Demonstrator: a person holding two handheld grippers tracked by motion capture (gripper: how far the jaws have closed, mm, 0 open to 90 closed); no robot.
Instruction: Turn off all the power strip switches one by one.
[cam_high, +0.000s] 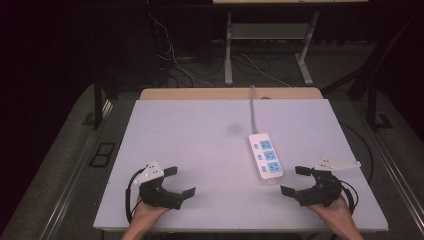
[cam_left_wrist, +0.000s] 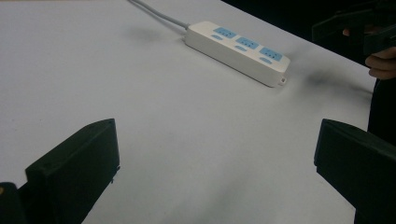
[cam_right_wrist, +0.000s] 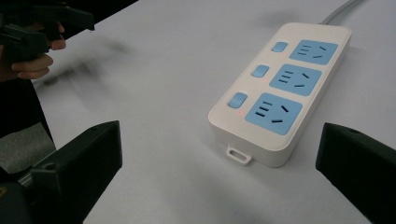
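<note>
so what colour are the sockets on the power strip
Light blue, set in a white power strip; the right gripper view shows them best.

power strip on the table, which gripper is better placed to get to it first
Right. The right gripper sits just beside the near end of the power strip, jaws open toward it. The left gripper, also open, is well across the table from it.

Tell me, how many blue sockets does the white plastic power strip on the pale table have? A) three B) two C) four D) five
A: the white plastic power strip shows three blue sockets in a row along its top, each with a small blue switch beside it, seen clearly between the open jaws in the right gripper view.
</note>
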